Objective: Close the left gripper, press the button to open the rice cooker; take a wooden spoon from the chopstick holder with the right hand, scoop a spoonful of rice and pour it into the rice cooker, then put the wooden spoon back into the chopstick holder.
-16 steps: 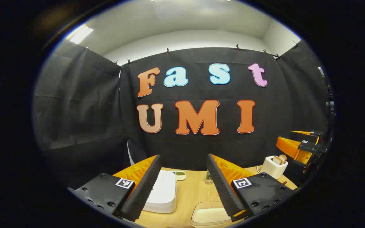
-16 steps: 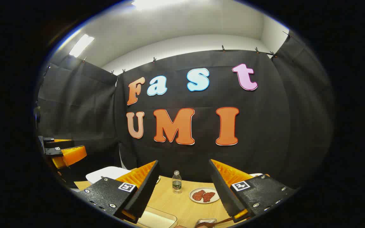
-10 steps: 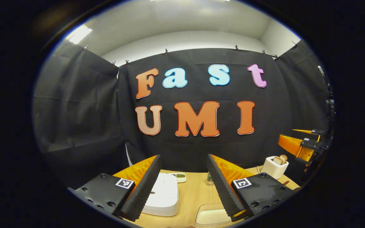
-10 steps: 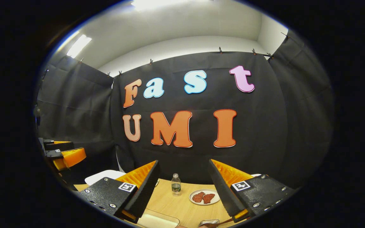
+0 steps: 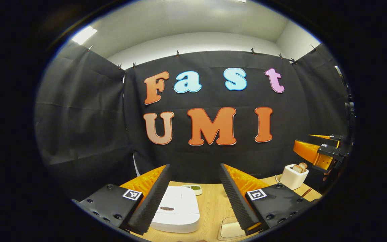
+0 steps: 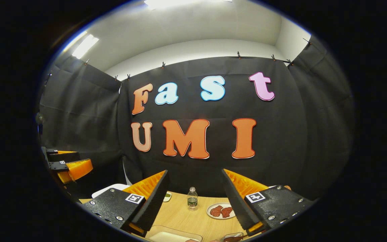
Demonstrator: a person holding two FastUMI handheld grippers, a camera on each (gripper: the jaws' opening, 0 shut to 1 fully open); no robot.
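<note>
The white rice cooker (image 5: 180,210) sits closed on the wooden table (image 5: 212,205), low between my left gripper's fingers, with a dark oval button (image 5: 166,208) on its lid. My left gripper (image 5: 194,166) is open above the table and holds nothing. The cooker's edge (image 6: 109,189) also appears at the far left of the right gripper view, under the left gripper (image 6: 68,164). My right gripper (image 6: 195,171) is open and empty. A clear holder with a brown wooden piece (image 6: 232,238) peeks in at the bottom edge. Off to the right in the left gripper view hangs the right gripper (image 5: 317,150).
A white toaster (image 5: 293,177) with bread stands at the right. A small dish of greens (image 5: 193,188) lies behind the cooker. A bottle (image 6: 192,199) and a plate of red meat (image 6: 220,211) sit mid-table. A pale tray (image 6: 173,235) lies near the front edge.
Both views have shifted a little. The cooker now shows more fully and farther right in the left gripper view. Bottle and plate slid slightly right in the right gripper view. Both grippers stayed open.
</note>
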